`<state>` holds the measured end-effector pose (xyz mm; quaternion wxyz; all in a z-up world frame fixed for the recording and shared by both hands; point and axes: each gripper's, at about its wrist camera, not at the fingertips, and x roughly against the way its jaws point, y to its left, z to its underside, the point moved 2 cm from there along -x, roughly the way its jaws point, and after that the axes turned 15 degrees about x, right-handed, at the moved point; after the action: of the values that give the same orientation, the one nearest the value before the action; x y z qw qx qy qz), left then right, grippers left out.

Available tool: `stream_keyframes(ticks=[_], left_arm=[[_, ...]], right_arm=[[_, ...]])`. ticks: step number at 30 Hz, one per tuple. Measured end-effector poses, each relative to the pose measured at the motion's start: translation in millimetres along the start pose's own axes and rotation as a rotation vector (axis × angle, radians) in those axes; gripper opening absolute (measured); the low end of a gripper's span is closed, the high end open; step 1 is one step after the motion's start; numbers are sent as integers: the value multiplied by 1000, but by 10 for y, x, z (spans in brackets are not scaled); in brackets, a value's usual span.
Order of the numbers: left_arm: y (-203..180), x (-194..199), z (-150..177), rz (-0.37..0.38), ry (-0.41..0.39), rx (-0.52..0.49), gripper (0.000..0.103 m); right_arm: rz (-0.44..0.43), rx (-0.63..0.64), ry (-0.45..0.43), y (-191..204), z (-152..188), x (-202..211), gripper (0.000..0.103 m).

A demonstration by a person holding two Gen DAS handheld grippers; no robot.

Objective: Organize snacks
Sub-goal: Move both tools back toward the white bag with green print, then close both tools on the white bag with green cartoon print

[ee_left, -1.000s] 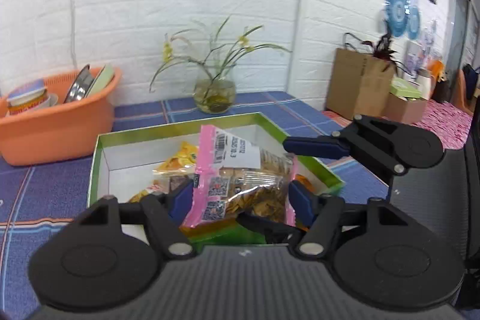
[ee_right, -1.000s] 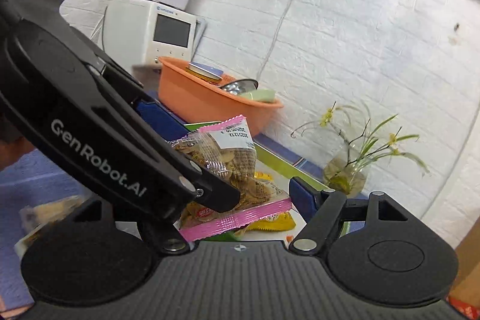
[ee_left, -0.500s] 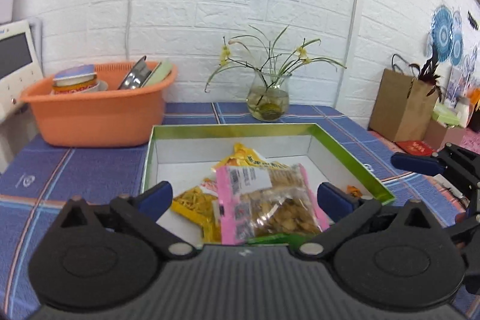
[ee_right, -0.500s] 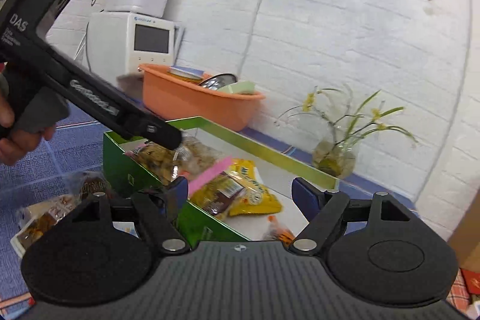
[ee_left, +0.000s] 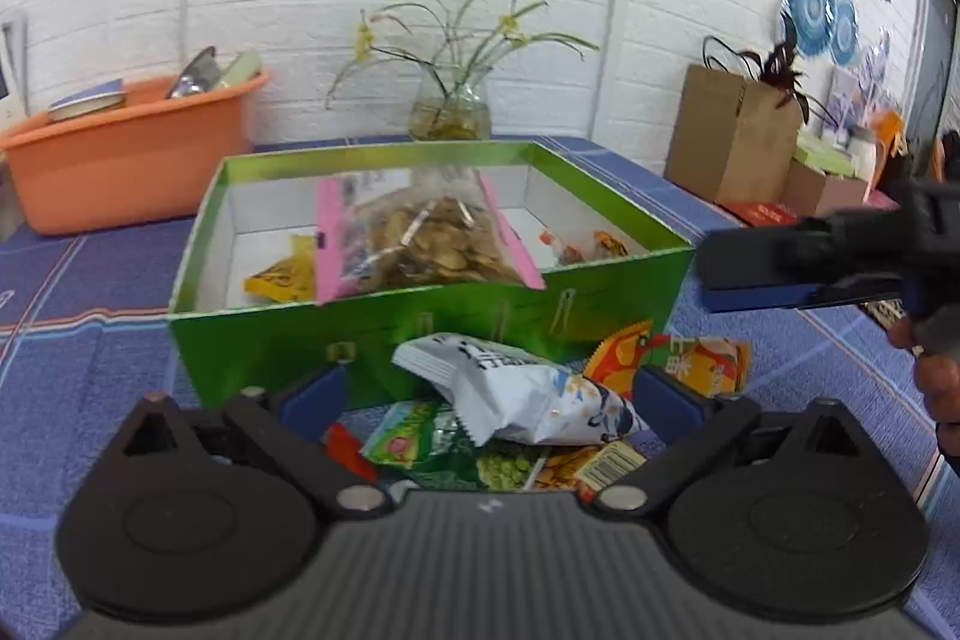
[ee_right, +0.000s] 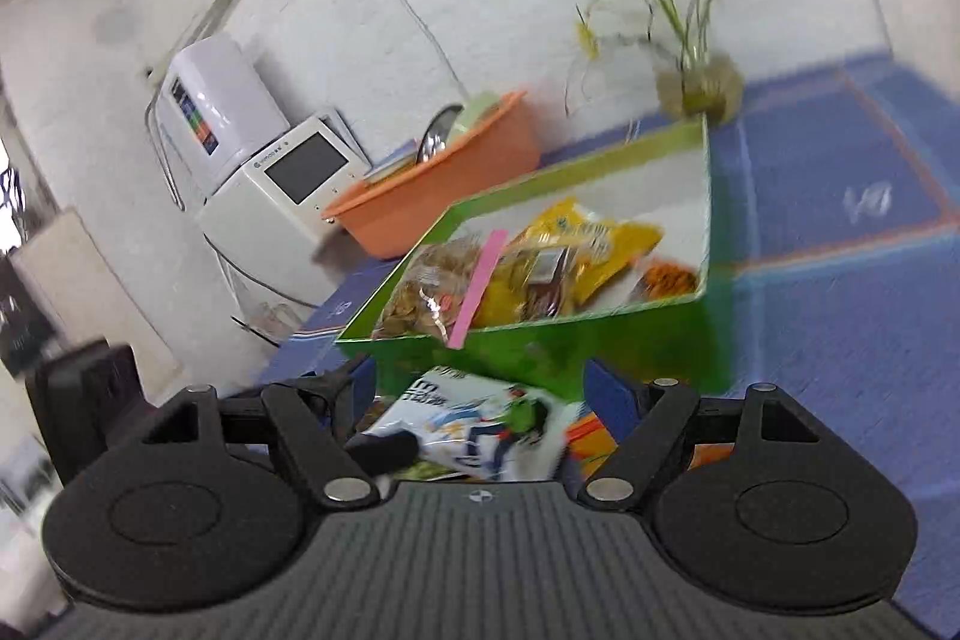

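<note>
1. Since a second ago, your left gripper (ee_left: 489, 400) has let go of the pink-edged bag (ee_left: 420, 244), which now lies in the green box (ee_left: 420, 328), against its near wall.
2. Its jaws have just been opening and stand spread, pinching nothing.
3. Your right gripper (ee_right: 480, 400) is spread too, holding nothing.
4. Loose packets, a white one (ee_left: 528, 394) on top, lie just in front of the box.

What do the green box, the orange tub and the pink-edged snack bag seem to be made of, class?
Green box: probably cardboard with shiny green foil outside, white inside; it reflects the packets lying in front.
Orange tub: moulded plastic by its look, smooth, slightly glossy, with a rolled rim.
Pink-edged snack bag: thin clear plastic film, since the snacks show through and it glints.
</note>
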<state>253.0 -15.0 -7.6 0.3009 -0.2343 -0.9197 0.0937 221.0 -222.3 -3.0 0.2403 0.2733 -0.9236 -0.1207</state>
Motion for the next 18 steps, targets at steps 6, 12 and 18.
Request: stream_keyframes(ticks=[6,12,18], left_arm=[[38,-187,15,32,56,36,82],[61,-251,27,60,66,52,68],[-22,-112,48,56,42,24,58]], right_arm=[[47,-71,165,57,19,-560,103],[65,-44,247,96,36,-787,103],[82,6,169,136,24,-561,72]])
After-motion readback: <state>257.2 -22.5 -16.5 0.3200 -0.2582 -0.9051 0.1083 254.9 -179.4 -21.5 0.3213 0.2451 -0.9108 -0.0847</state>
